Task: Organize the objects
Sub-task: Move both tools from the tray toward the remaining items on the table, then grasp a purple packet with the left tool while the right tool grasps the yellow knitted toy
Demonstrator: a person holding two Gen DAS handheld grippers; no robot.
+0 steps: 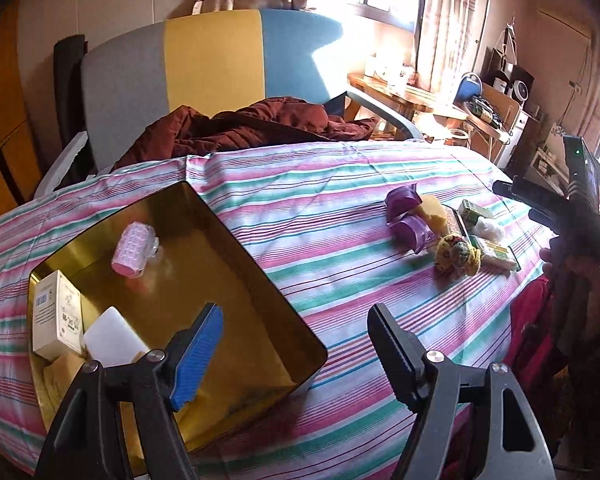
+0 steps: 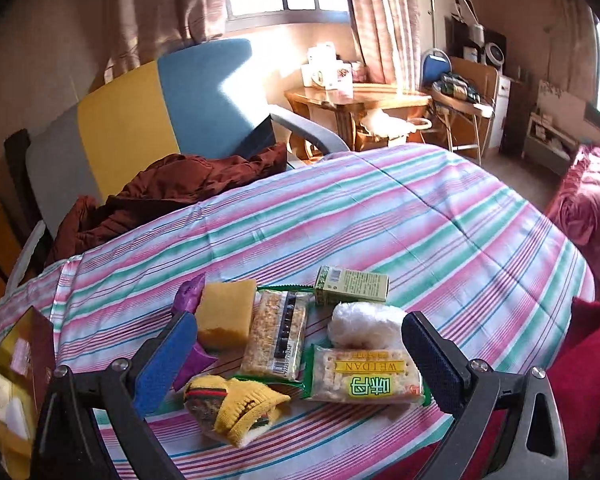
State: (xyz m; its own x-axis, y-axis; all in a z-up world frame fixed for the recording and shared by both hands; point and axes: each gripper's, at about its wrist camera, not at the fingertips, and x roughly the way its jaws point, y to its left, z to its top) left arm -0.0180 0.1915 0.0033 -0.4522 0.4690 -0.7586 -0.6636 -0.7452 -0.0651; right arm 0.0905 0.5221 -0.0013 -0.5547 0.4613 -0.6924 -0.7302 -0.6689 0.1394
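A gold tin [image 1: 260, 280] stands at the left on the striped tablecloth [image 1: 340, 184]. Inside it are a pink hair roller [image 1: 134, 250], a white carton [image 1: 56, 316], a white block [image 1: 114, 338] and a yellow cloth. My left gripper [image 1: 296, 316] hovers open and empty over the tin's near right corner. To the right lies a pile: purple pieces [image 2: 190, 296], a yellow sponge [image 2: 226, 316], a cereal bar [image 2: 278, 336], a green carton [image 2: 352, 290], a white puff [image 2: 364, 328], a cracker packet [image 2: 364, 378] and a yellow knitted piece [image 2: 236, 408]. My right gripper [image 2: 300, 324] hangs open above the pile, holding nothing.
Behind the table is a grey, yellow and blue chair [image 1: 204, 64] with a brown jacket [image 1: 240, 128] on its seat. A wooden side table [image 2: 356, 100] with mugs stands by the window. Red cushions [image 2: 592, 344] press against the table's right edge.
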